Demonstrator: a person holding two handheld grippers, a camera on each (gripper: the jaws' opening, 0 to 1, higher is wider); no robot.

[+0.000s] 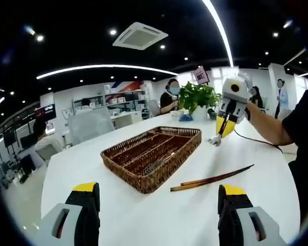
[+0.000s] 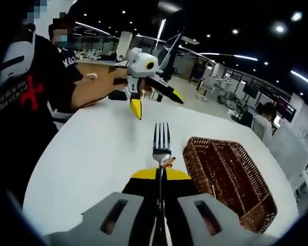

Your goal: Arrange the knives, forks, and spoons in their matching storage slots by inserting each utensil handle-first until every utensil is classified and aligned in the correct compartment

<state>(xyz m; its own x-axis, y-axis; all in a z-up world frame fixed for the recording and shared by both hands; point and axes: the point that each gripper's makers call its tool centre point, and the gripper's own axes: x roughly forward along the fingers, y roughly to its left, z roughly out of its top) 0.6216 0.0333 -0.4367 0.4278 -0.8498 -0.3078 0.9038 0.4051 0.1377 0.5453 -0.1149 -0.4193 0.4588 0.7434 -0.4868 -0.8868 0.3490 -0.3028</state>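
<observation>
Currently the right gripper (image 2: pixel 160 177) has its jaws closed on a fork (image 2: pixel 161 146), held up off the white desk (image 2: pixel 92 154). The fork's long axis runs straight along the jaws: tines lead forward, away from the gripper, and the handle passes back between the jaws. Seen from the left gripper view, the same right gripper (image 1: pixel 222 134) hangs beyond the far right corner of the wicker tray (image 1: pixel 152 157), fork end (image 1: pixel 214 140) pointing down, close over the desk. In the right gripper view the tray (image 2: pixel 231 177) lies just to the right of the fork and slightly ahead, its long slots running away from the camera. Judgement: the task wants handle-first insertion, and the fork now leads tines-first, so the coming move likely turns on bringing the fork's axis parallel to a slot and getting the handle end in first. The left gripper (image 1: pixel 159 205) has its jaws wide open and holds nothing; the tray sits straight ahead of it. Tray compartments look mostly bare; one pale utensil-like shape (image 1: pixel 155 165) lies in a near slot, type not readable. A pair of dark chopsticks (image 1: pixel 211 179) lies on the desk right of the tray, near its front corner. A potted plant (image 1: pixel 197 100) stands at the far desk edge.
</observation>
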